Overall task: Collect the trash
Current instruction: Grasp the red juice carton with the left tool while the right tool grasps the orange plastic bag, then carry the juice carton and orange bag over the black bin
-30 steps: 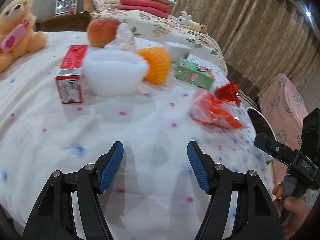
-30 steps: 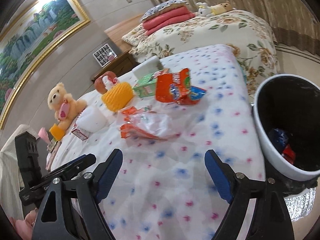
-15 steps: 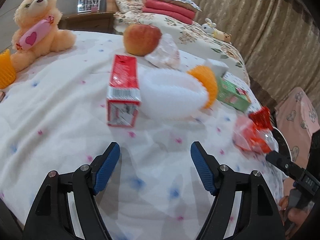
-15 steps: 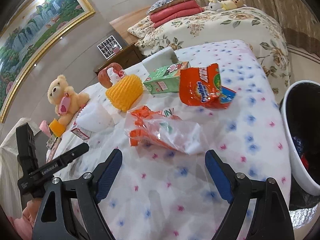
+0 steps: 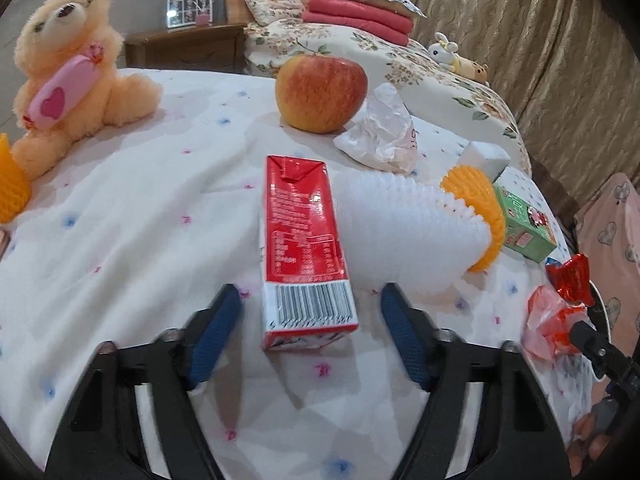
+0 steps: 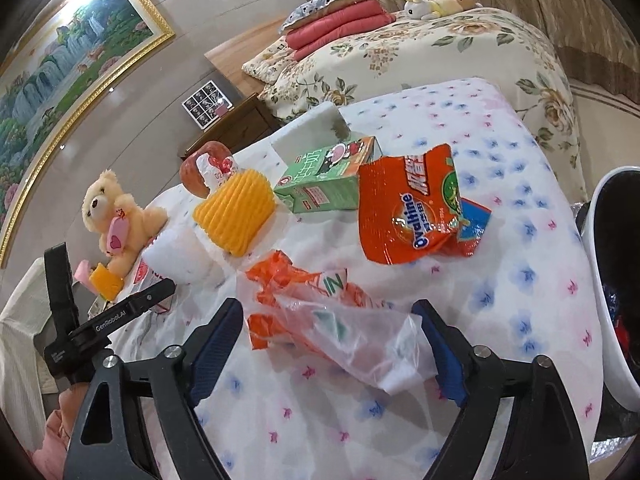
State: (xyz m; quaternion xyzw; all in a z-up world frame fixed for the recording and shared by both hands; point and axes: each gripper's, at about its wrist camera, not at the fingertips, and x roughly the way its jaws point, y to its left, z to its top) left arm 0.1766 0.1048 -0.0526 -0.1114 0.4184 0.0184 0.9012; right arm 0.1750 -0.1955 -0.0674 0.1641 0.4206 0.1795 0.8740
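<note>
Left hand-held gripper [image 5: 310, 332] closing, unclamped, around red carton [image 5: 306, 246], right hand-held gripper [image 6: 332, 346] likewise over plastic bag [image 6: 340, 330]; I judge most trash uncollected, bin [image 6: 600, 280] barely filled.

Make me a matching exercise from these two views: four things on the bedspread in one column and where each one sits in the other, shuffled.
Things:
1. red carton
2. clear and orange plastic bag
3. apple
4. orange Ovaltine pouch

Places:
A. behind the crumpled white wrapper
B. between the open fingers of the left gripper
C. beside the green carton
D. between the open fingers of the right gripper

Pairs: 1-B, 2-D, 3-A, 4-C
</note>
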